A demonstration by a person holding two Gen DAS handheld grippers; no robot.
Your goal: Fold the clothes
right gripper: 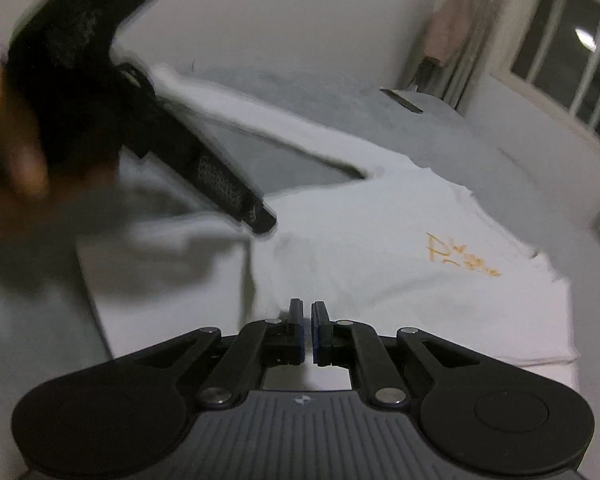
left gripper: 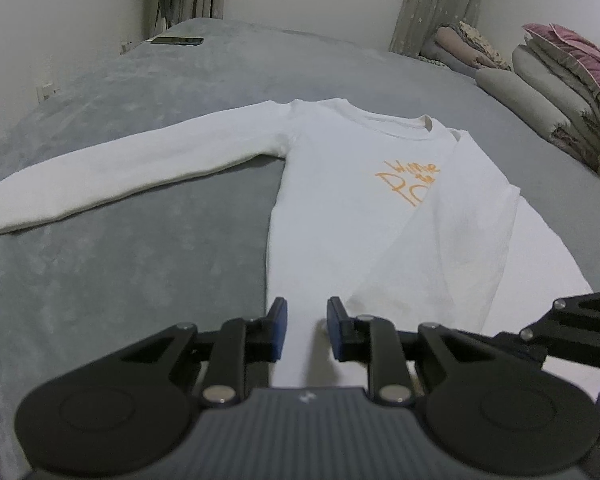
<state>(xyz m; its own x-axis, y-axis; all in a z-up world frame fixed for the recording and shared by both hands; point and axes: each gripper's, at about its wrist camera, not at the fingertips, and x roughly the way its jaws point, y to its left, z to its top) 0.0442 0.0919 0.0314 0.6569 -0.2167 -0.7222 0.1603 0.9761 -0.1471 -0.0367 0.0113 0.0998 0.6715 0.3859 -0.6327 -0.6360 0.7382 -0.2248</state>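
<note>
A white long-sleeved shirt [left gripper: 340, 200] with an orange print [left gripper: 410, 182] lies flat on the grey bed [left gripper: 140, 280]. One sleeve [left gripper: 140, 160] stretches out to the left; the other sleeve [left gripper: 440, 240] is folded across the body. My left gripper [left gripper: 307, 316] hovers over the shirt's near hem, open by a finger's width, with cloth showing below the gap and nothing pinched. In the blurred right wrist view my right gripper [right gripper: 307, 312] sits over the shirt [right gripper: 380, 280] near its hem, its jaws a narrow slit apart with nothing between them.
A dark phone [left gripper: 178, 41] lies at the bed's far corner. Folded quilts and pillows [left gripper: 560, 80] are stacked at the right by the wall. A hand [right gripper: 16, 152] and the left tool's black body [right gripper: 172, 140] fill the upper left of the right wrist view.
</note>
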